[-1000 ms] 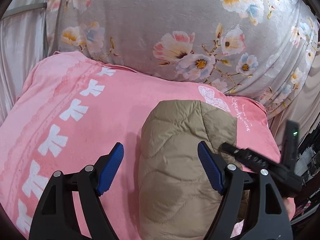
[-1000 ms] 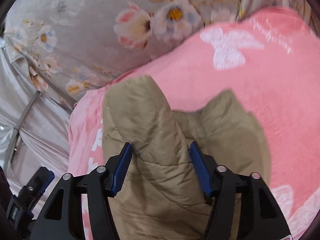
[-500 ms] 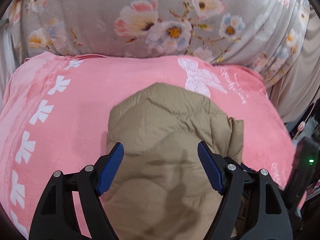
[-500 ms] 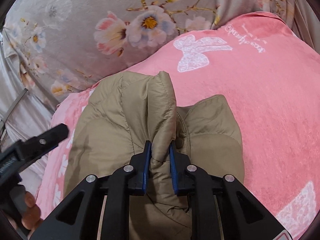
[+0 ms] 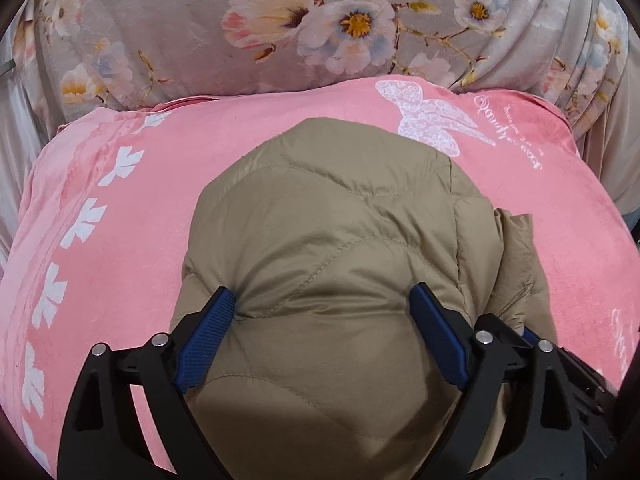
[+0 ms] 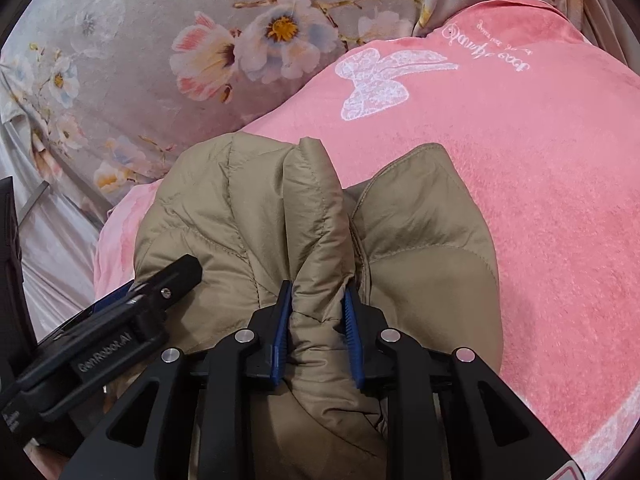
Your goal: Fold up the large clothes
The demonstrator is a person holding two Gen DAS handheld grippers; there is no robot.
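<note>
Pink blanket (image 5: 248, 184): bare all round the tan quilted jacket (image 5: 340, 240), most room from 9 to 12 o'clock; floral cover (image 5: 200, 40) borders it at 12.
Jacket: bundled mid-blanket; puffy fill would likely spring the fold apart once freed.
Left gripper (image 5: 328, 332): jaws opening wide astride the bundle; may drag fabric.
Right gripper (image 6: 318, 316): narrow, opening, a raised ridge between its pads; ridge could slip.
</note>
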